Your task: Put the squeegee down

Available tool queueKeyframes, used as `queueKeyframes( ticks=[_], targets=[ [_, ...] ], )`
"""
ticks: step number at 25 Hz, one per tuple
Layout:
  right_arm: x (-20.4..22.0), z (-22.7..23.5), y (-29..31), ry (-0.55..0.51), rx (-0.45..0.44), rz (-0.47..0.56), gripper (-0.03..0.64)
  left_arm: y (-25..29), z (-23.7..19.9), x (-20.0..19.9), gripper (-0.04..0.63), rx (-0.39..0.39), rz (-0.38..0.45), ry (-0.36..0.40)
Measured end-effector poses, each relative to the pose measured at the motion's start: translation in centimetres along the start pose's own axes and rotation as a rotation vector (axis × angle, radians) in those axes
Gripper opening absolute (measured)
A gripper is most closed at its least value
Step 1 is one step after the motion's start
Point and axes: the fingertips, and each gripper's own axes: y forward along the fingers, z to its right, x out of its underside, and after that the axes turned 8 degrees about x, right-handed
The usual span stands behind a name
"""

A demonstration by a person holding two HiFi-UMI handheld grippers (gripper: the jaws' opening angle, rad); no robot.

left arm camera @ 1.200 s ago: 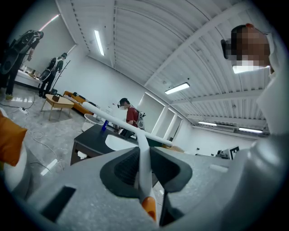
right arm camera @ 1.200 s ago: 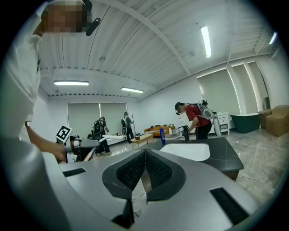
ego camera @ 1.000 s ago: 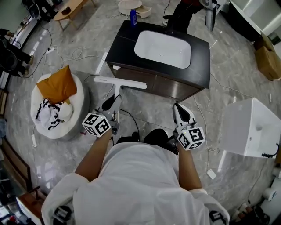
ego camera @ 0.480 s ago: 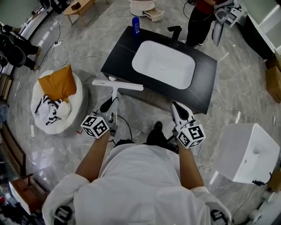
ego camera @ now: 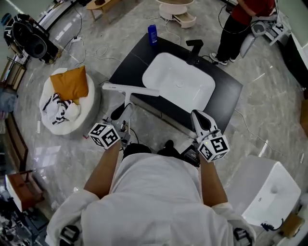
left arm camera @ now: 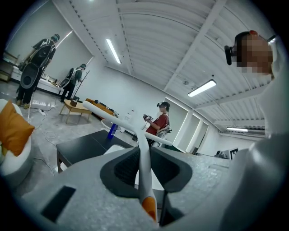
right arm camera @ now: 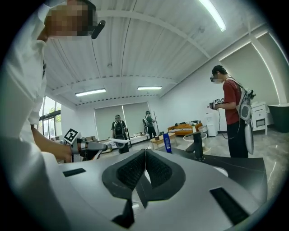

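Note:
My left gripper (ego camera: 123, 110) is shut on the handle of a white squeegee (ego camera: 129, 90). Its long blade lies crosswise just in front of the near left edge of the black vanity counter (ego camera: 128, 58). In the left gripper view the handle (left arm camera: 143, 168) runs up between the pads, orange at its near end, with the blade (left arm camera: 106, 119) across the top. My right gripper (ego camera: 202, 120) is shut with nothing in it, held near the counter's front edge; its pads (right arm camera: 138, 170) meet in the right gripper view.
A white basin (ego camera: 178, 82) is set in the counter, with a black tap (ego camera: 195, 48) and a blue bottle (ego camera: 152, 34) behind. A white pouf (ego camera: 54, 122) holding an orange cushion (ego camera: 70, 83) stands left. A white box (ego camera: 264, 195) is right. A person in red (ego camera: 248, 12) stands beyond.
The view has swung across the floor: the counter now lies more diagonal and closer under both grippers. The squeegee stays gripped in the left gripper.

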Motion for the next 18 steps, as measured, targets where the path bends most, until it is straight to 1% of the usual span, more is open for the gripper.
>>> queueKeyframes(
  ticks=[3, 6, 9, 14, 18],
  targets=[
    [-0.2, 1.3, 1.0, 0.005, -0.035, -0.005, 0.015, 1.3, 0.1, 0.2, 0.084, -0.016, -0.008, -0.018],
    [-0.6, 2.2, 2.1, 0.011, -0.055, -0.002, 0.015, 2.2, -0.2, -0.2, 0.084, -0.029, -0.013, -0.014],
    [-0.1, 2.6, 3.4, 0.012, -0.072, -0.024, 0.015, 3.0, -0.9, -0.5, 0.084, -0.033, -0.016, -0.018],
    [0.8, 2.9, 6.2, 0.027, -0.078, -0.056, 0.015, 4.7, -3.9, -1.1, 0.084, -0.055, -0.048, -0.037],
    [1.2, 3.8, 9.5, 0.030, -0.059, -0.081, 0.015, 6.8, -7.1, -2.4, 0.084, -0.053, -0.092, -0.028]
  ],
)
